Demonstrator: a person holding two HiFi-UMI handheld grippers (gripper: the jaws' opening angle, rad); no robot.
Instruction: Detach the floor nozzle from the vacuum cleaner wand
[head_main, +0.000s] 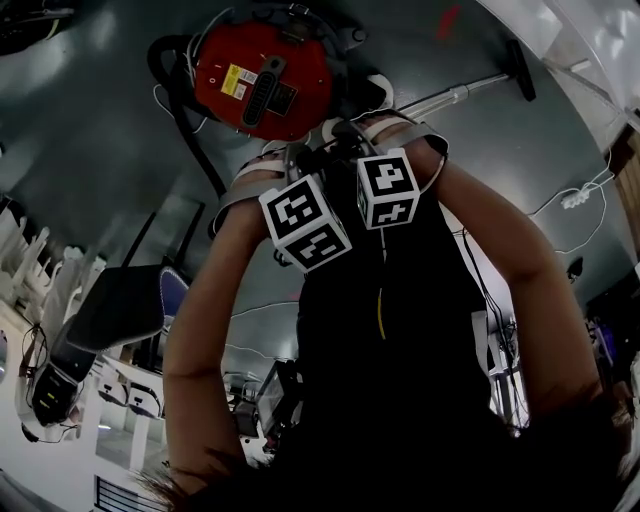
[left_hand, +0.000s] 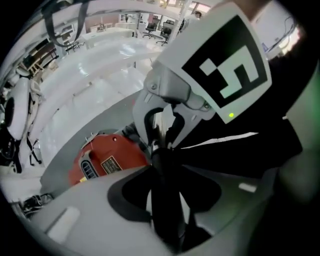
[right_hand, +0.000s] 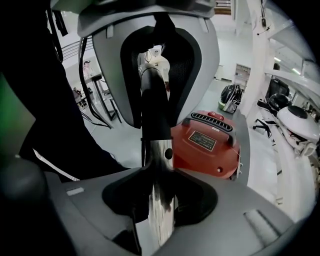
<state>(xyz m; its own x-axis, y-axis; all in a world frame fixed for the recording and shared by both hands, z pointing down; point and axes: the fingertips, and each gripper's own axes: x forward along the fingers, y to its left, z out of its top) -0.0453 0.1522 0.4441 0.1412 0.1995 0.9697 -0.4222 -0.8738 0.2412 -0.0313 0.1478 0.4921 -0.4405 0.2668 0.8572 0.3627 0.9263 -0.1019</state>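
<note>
**Q:** Head view — which way does the nozzle lie from your tongs?

**A:** The flat black plastic floor nozzle (head_main: 521, 70) rests on the grey floor (head_main: 90, 130) at the upper right, well apart from both my tongs. The shiny chrome metal wand (head_main: 455, 98) runs out to it on a slant from my hands. Its long axis therefore leads away to my right, beside the round red vacuum canister (head_main: 262, 78).

**Q:** Gripper views: what do the tongs hold?

**A:** My right tongs (right_hand: 157, 192) are clamped on the chrome wand, which fills the gap between the jaws. My left tongs (left_hand: 167, 187) stand part open around the black plastic tube (left_hand: 167, 160) that carries the wand on. Slivers of pale floor show at either side of the tube, so I judge those pads are not pressing.

**Q:** Which hand is nearer the nozzle?

**A:** The right, by my reading — it sits on the chrome stretch, on the nozzle's side, while the left sits on the black end. The joint between nozzle and wand is too small to make out. I judge the coming move must bring one pair of tongs along that axis to the far end, with the other steadying the wand.
</note>
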